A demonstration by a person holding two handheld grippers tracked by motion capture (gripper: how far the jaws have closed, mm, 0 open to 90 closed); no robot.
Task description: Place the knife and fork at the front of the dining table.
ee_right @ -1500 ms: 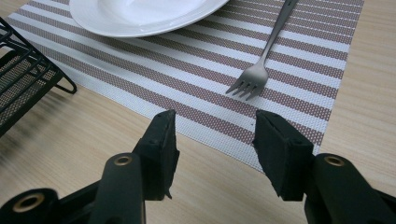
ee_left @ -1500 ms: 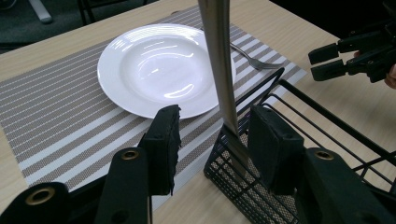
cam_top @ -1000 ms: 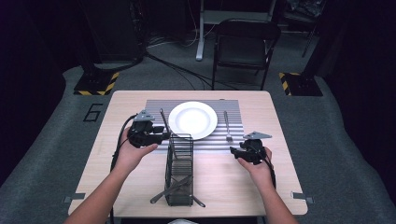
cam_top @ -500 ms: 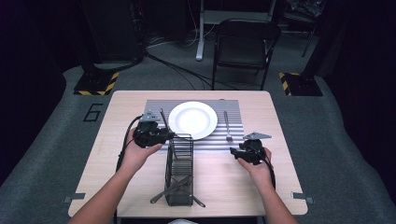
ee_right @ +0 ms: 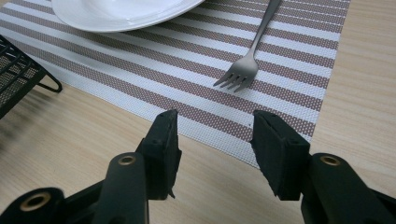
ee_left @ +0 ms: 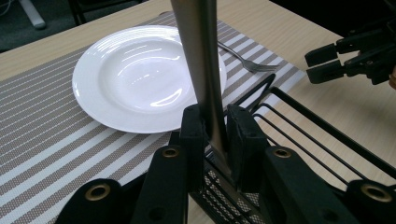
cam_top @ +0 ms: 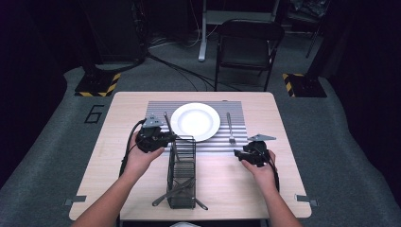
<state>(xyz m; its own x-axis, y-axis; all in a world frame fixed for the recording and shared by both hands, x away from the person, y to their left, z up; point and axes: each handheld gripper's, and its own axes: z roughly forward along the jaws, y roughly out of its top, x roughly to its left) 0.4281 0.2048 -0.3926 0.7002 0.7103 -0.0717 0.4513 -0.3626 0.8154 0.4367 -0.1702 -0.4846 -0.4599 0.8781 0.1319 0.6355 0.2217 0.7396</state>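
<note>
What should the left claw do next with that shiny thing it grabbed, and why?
Probably lift it straight up. The left claw has just closed on a metal utensil handle whose lower end is inside the black wire caddy. Once clear, it could go left of the white plate; the fork lies right.

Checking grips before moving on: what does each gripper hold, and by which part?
The left gripper has just closed on a metal utensil, gripping its flat handle above the wire basket. The right gripper holds nothing, jaws open.
</note>
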